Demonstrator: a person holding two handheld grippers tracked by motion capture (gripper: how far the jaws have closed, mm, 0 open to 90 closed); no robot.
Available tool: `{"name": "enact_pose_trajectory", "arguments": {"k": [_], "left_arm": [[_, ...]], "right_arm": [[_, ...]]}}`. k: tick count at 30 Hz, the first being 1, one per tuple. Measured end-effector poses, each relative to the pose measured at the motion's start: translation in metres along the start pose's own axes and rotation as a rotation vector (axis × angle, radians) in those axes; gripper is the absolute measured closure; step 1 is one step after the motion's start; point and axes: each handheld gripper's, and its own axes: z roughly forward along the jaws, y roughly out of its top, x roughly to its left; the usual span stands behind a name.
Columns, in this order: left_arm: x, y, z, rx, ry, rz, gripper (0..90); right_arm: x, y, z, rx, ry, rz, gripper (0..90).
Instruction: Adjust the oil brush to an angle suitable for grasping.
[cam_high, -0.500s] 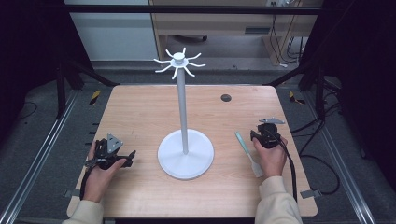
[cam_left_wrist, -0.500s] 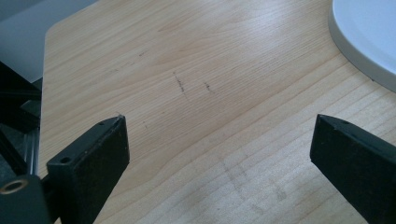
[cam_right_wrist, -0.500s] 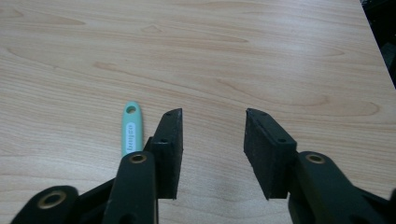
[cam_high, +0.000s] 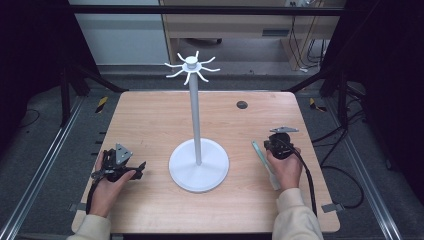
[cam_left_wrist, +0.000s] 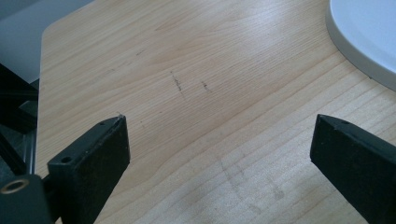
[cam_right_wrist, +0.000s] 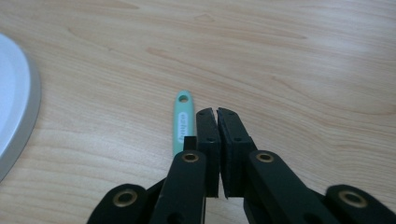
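Note:
A white stand with a round base (cam_high: 199, 165), a thin pole (cam_high: 194, 110) and a crown of hooks (cam_high: 191, 65) rises from the middle of the wooden table (cam_high: 150, 120). To its right lies a utensil with a teal handle (cam_high: 262, 160). My right gripper (cam_high: 278, 140) rests just right of it, shut with nothing between the pads. In the right gripper view the handle (cam_right_wrist: 182, 121) lies beside the closed jaws (cam_right_wrist: 217, 112), apart from them. My left gripper (cam_high: 141, 170) sits at the table's left, open and holding nothing (cam_left_wrist: 219, 122), pointing toward the base (cam_left_wrist: 369, 37).
A small dark round plug (cam_high: 242, 104) sits in the tabletop at the back right. Metal rails (cam_high: 45, 165) run along both sides of the table. A black cable (cam_high: 307, 175) trails from my right gripper toward the front edge.

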Motion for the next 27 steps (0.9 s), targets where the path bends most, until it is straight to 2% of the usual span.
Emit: {"name": "enact_pose_trajectory", "arguments": {"k": [5,9,16,18,27], "left_arm": [[0.0,0.0,0.0,0.001,0.001,0.003,4.3],[-0.001,0.001,0.0,0.002,0.0,0.006,4.3],[-0.001,0.0,0.0,0.003,-0.003,0.003,4.3],[-0.001,0.0,0.001,0.005,-0.004,0.005,4.3],[-0.001,0.0,0.001,0.008,-0.006,0.011,4.4]], "right_arm": [[0.006,-0.001,0.007,0.043,0.018,-0.03,90.0],[0.009,-0.002,0.013,0.085,0.028,-0.034,90.0],[0.01,-0.003,0.017,0.098,0.03,-0.04,89.8],[0.008,-0.004,0.018,0.102,0.025,-0.026,89.8],[0.006,-0.005,0.022,0.126,0.024,-0.021,89.1]]}}
